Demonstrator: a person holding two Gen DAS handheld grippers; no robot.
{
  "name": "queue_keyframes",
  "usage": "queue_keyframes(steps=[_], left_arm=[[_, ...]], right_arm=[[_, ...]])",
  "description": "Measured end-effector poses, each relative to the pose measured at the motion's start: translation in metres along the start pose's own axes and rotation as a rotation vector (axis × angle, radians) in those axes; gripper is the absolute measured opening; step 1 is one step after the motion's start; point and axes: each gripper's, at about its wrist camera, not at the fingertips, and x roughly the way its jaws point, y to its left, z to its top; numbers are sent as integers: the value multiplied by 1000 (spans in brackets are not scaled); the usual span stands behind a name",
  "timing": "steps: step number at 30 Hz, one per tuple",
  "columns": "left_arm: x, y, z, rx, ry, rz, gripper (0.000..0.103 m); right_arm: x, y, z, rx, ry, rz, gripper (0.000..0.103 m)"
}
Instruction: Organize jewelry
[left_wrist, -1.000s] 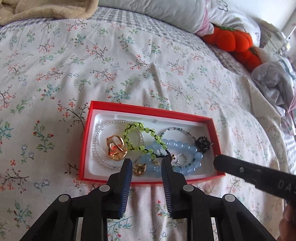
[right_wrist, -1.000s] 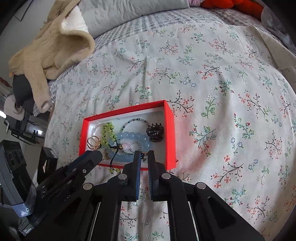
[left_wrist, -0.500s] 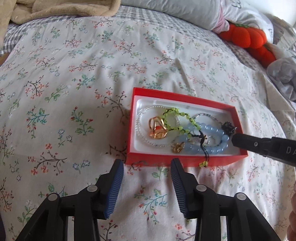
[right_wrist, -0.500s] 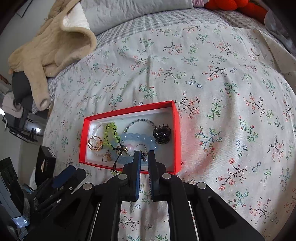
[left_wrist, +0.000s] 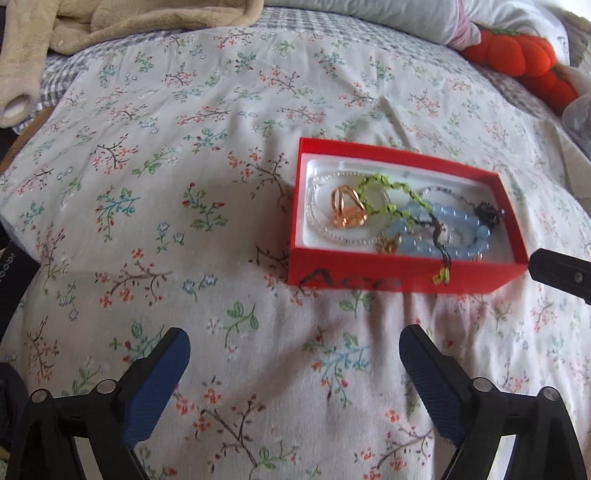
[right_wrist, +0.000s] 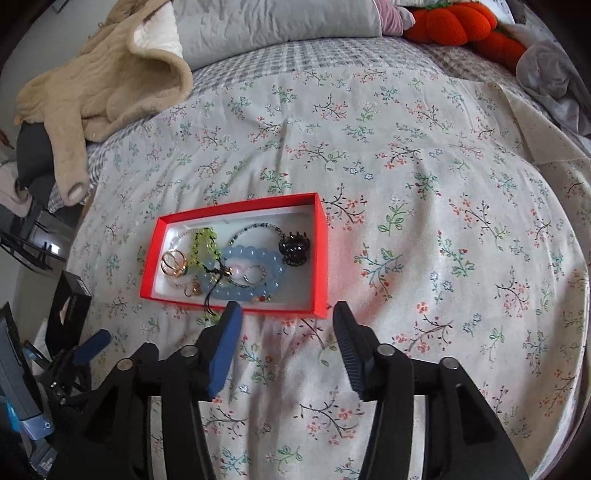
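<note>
Opening both tongs, left (left_wrist: 293, 373) and right (right_wrist: 286, 341), empty, near the red cardboard box (right_wrist: 321, 254) of beaded bracelets (right_wrist: 251, 273); sorting seemingly finished.

Both wrist cameras look steeply down along their own fingers at a bed with a floral sheet (left_wrist: 207, 155). The left view sits close, left of the red jewelry box (left_wrist: 402, 275), which lies to its right. The right view hangs just before the box (right_wrist: 236, 308), seeing the left gripper (right_wrist: 92, 341) at lower left. Both share the box, the sheet and an orange plush pumpkin (right_wrist: 461, 22).
</note>
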Motion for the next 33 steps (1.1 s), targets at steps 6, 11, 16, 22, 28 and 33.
queue_keyframes(steps=[6,11,16,22,28,33], left_arm=[[-10,-12,-22,43,10,49,102],[-13,-15,-37,29,36,80,102],[-16,-19,-39,32,8,162,102],[-12,-10,-44,-43,61,145,102],[3,-21,-64,-1,123,178,102],[4,-34,-71,45,138,167,102]], right_arm=[[-8,-2,-31,-59,12,-78,74],[-17,-9,-52,-82,-14,-133,88],[-21,-25,-59,-64,-29,-166,88],[-9,-35,-80,-78,-8,-231,88],[0,-29,-88,-74,25,-246,88],[0,-28,-92,-72,10,-249,88]])
